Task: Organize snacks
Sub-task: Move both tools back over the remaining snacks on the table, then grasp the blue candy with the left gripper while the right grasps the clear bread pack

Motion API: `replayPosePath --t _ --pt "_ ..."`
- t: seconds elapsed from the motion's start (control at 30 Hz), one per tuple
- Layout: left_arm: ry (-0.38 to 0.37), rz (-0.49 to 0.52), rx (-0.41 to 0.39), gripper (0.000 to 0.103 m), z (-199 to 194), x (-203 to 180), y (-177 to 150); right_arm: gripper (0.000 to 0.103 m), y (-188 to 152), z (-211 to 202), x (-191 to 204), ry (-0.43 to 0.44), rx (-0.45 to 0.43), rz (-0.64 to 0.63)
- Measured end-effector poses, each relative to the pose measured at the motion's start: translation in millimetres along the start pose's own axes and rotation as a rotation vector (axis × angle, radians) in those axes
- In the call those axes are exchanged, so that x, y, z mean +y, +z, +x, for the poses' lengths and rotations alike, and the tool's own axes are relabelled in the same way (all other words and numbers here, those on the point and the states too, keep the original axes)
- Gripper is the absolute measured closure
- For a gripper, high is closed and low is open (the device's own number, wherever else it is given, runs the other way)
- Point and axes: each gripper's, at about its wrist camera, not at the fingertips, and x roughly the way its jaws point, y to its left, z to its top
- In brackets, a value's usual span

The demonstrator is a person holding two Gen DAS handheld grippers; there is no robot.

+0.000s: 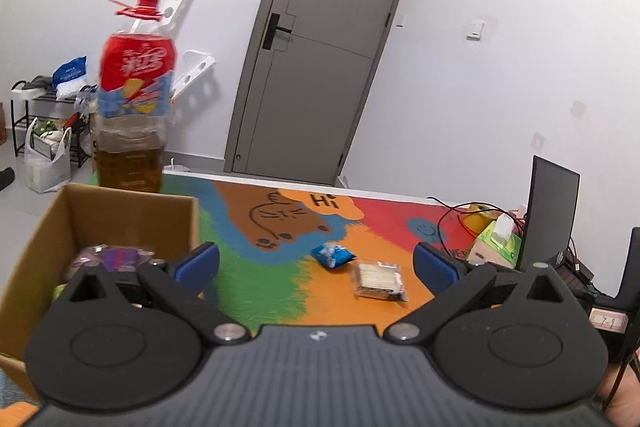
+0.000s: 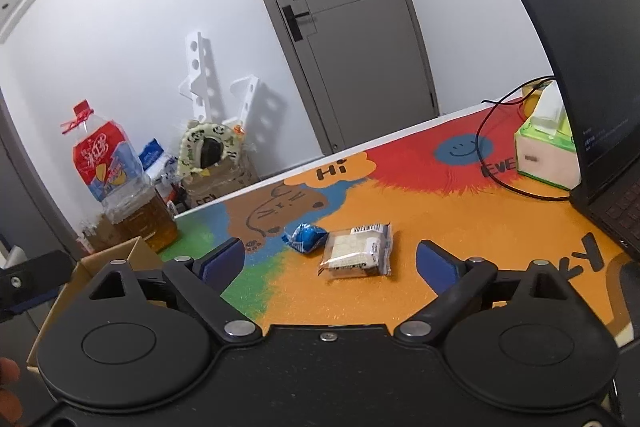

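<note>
- You have two snacks lying loose on the colourful mat: one small blue packet and one clear-wrapped packet of pale crackers. They lie just beside each other, the blue one to the left.
- One cardboard box stands open at the mat's left edge. Inside it you can see one purple packet; whether more lies under it cannot be told.
- One large oil bottle with a red cap stands upright behind the box, about a third full of amber liquid.
- Your left gripper is spread wide with nothing between its two blue pads; its left pad sits over the box's right wall, and both loose snacks show in the gap beyond it.
- Your right gripper is also released, jaws wide apart and empty, and it faces the cracker packet, which lies ahead on the mat, untouched.
- At the mat's right end you have one open laptop, one green tissue box and one black cable looping across the red patch.
- One grey door stands shut in the white wall behind.
</note>
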Motion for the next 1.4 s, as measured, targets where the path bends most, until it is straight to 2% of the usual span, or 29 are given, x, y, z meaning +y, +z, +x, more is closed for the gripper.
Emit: replayPosePath --t 0.33,0.5,0.7,0.9,0.97,1.07,1.13,1.23,1.37,1.4 --pt "0.064 -0.023 0.051 0.001 53 -22 -2 0.011 0 44 -28 0.021 0.053 0.043" --pt "0.109 -0.046 0.076 0.003 85 -25 0 0.012 2 73 -24 0.023 0.099 0.013" --pt "0.125 -0.084 0.103 0.004 121 -25 1 0.013 0 103 -19 0.018 0.131 -0.038" --pt "0.143 -0.099 0.127 0.004 151 -25 -2 0.013 -12 119 -24 0.003 0.151 -0.059" --pt "0.152 -0.116 0.134 0.004 160 -22 -4 0.016 -16 125 -25 0.033 0.185 -0.042" --pt "0.164 -0.136 0.137 0.005 172 -19 -7 0.016 -20 129 -19 0.01 0.181 -0.076" --pt "0.173 -0.149 0.139 0.005 178 -15 -10 0.019 -23 130 -16 -0.007 0.164 -0.096" --pt "0.185 -0.167 0.149 0.007 187 -11 -16 0.028 -26 130 -13 -0.04 0.141 -0.126" --pt "0.176 -0.172 0.148 0.007 197 -12 -21 0.044 -21 125 -22 -0.038 0.142 -0.093" --pt "0.175 -0.169 0.146 0.007 199 -13 -23 0.044 -20 124 -25 -0.03 0.145 -0.076"
